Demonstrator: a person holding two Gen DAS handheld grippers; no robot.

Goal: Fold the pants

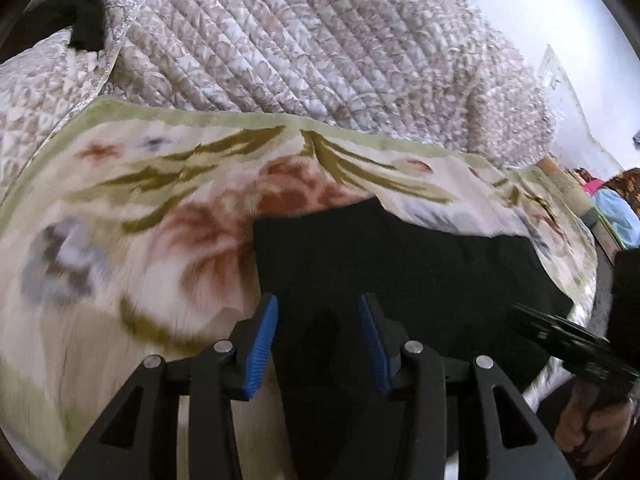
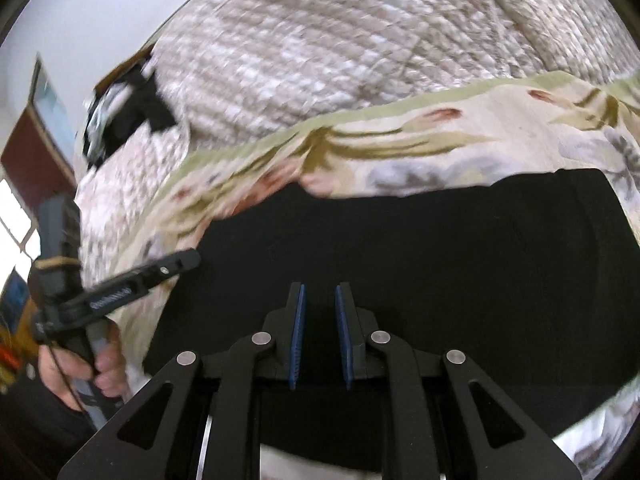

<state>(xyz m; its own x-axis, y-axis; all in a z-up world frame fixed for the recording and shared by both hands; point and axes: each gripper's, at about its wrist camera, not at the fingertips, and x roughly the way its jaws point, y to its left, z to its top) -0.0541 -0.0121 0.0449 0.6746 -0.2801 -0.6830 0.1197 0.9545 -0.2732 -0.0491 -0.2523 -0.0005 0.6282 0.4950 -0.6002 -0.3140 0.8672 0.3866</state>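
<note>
The black pants (image 1: 400, 272) lie folded flat on a floral blanket (image 1: 160, 200). My left gripper (image 1: 318, 302) hovers over their left edge, its blue pads (image 1: 264, 344) wide apart, touching no cloth. My right gripper (image 2: 320, 287) is above the middle of the pants (image 2: 440, 240). Its pads (image 2: 298, 332) stand a narrow gap apart, with only the dark cloth below showing through. Each tool shows in the other view: the right gripper (image 1: 532, 320) at the pants' right side, the left gripper (image 2: 176, 264) at their left side, held by a hand (image 2: 104, 364).
A quilted cream-and-brown bedspread (image 1: 300, 40) bulges behind the blanket (image 2: 400, 140). A small dark garment (image 2: 148, 108) lies on it at the far left. A white wall and a window lie beyond the bed's left side in the right wrist view.
</note>
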